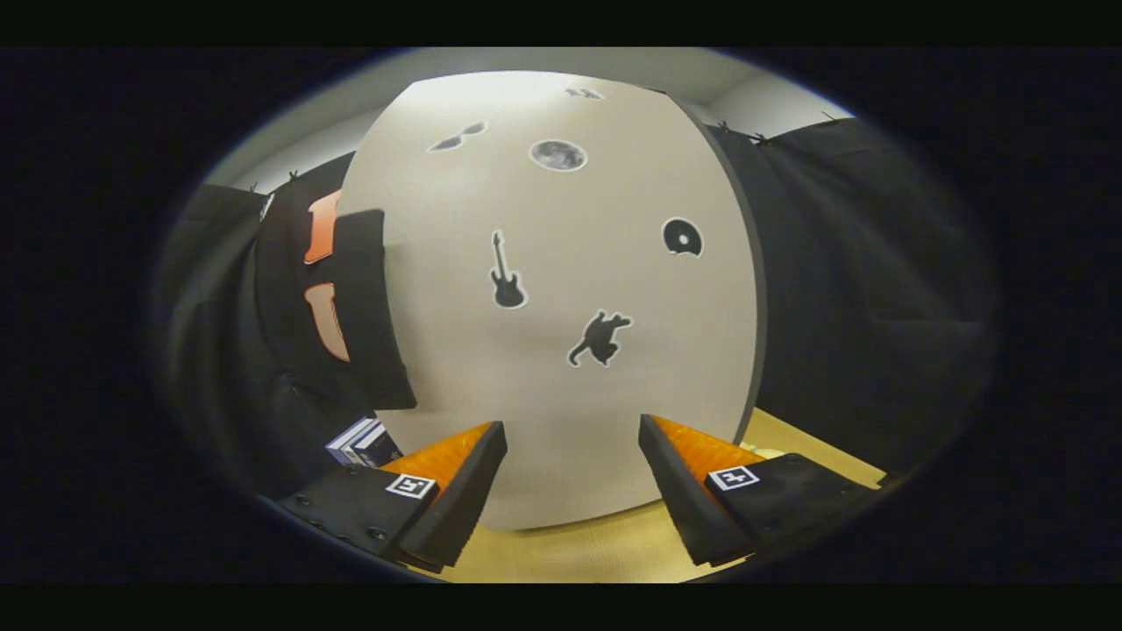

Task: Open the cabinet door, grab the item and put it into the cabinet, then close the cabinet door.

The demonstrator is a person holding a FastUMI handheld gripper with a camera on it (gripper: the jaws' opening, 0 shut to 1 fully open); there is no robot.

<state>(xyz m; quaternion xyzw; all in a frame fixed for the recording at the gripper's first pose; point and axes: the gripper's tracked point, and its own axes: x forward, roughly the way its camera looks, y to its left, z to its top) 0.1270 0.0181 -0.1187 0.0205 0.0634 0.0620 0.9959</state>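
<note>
The white cabinet door (561, 263) stands close ahead of me, with black stickers of a guitar, a cat, a disc, a moon and sunglasses on it. Its dark right edge (756, 289) shows. My gripper (571, 422) is open, its fingers spread in front of the door's lower part with nothing between them. A small blue-and-white box (364, 443) rests low down, just beyond the left finger (460, 473), beside the door's left side. I cannot tell whether the door sits fully shut.
A light wooden tabletop (570, 548) runs under the fingers and to the right of the cabinet. Black cloth walls (859, 289) hang on both sides. A small pale object (770, 452) peeks out behind the right finger.
</note>
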